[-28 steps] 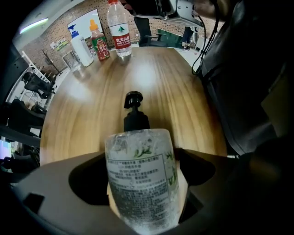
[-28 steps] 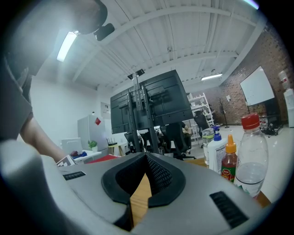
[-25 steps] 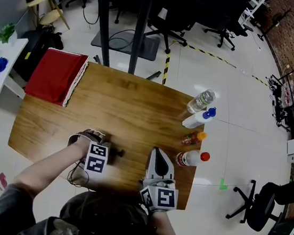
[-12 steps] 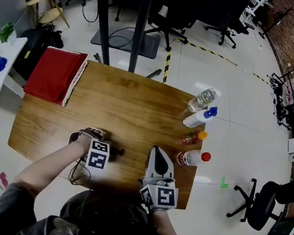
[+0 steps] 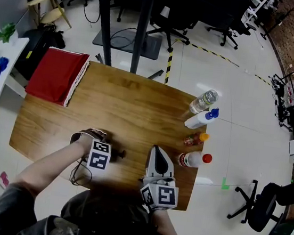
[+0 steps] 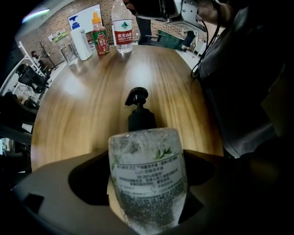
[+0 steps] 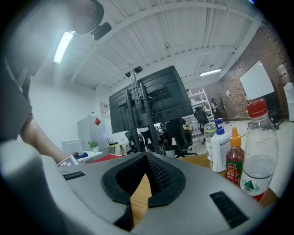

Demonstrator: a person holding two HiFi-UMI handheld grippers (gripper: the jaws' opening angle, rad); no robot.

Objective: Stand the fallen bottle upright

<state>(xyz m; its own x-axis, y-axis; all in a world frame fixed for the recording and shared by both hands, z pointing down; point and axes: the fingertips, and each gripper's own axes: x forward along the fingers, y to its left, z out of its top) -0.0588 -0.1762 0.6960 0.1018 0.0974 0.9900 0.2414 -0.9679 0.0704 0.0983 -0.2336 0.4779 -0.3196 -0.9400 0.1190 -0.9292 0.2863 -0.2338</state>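
While left gripper [image 6: 147, 202] clasps bottle [image 6: 146, 160], wooden table [image 5: 132, 107], pale floor [image 5: 237, 88]

Clear pump bottle [image 6: 147, 181]; apparently horizontal

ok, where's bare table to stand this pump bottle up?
The table is bare in the middle, between the red cloth and the right-edge bottle row, just ahead of the pump bottle. Crowded: right edge, by the right gripper.
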